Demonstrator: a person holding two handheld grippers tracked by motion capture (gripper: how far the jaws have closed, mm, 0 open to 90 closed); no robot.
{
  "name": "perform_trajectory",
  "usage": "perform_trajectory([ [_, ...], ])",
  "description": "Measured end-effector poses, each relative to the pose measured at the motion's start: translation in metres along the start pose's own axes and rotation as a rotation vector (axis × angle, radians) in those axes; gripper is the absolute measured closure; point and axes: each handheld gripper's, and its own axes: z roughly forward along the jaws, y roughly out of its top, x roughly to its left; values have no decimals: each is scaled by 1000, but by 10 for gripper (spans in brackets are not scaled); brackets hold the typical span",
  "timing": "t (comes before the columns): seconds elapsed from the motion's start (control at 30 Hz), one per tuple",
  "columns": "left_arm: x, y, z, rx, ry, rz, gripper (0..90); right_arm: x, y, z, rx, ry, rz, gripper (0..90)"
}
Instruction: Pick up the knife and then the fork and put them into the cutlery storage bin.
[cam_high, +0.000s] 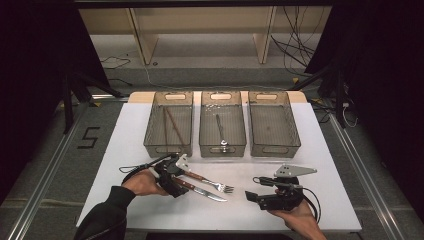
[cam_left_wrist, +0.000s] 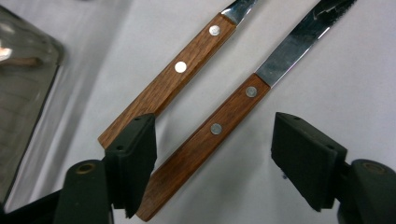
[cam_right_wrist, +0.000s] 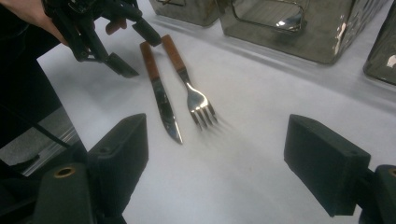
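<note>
A wood-handled knife (cam_high: 200, 190) and a matching fork (cam_high: 212, 183) lie side by side on the white table, front centre. My left gripper (cam_high: 176, 182) sits low over their handle ends. In the left gripper view the knife handle (cam_left_wrist: 210, 135) lies between the jaws: the left pad (cam_left_wrist: 133, 158) is right beside it and the right pad (cam_left_wrist: 306, 158) stands well clear. The fork handle (cam_left_wrist: 177, 74) runs just outside the left pad. My right gripper (cam_high: 250, 196) rests at the front right, open and with nothing in it, facing the knife (cam_right_wrist: 161, 98) and fork (cam_right_wrist: 196, 100).
Three translucent grey bins stand in a row behind the cutlery. The left bin (cam_high: 168, 149) holds brown sticks, the middle bin (cam_high: 222, 150) holds a metal utensil, and the right bin (cam_high: 275, 149) looks bare inside. The table edge runs close under both hands.
</note>
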Motion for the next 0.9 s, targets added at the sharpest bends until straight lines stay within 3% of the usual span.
perform_trajectory([
  [0.23,3,2,6,33,-28,12,357,1,-1,-2,-10,-4,-7,225],
  [0.4,2,4,5,53,-47,21,434,2,-1,-2,-14,-8,-15,225],
  [0.53,-2,6,3,100,-46,55,481,3,-1,-2,-16,-7,-17,225],
  [0.9,-14,6,-2,160,-54,154,648,3,-1,-2,-7,-7,-14,230],
])
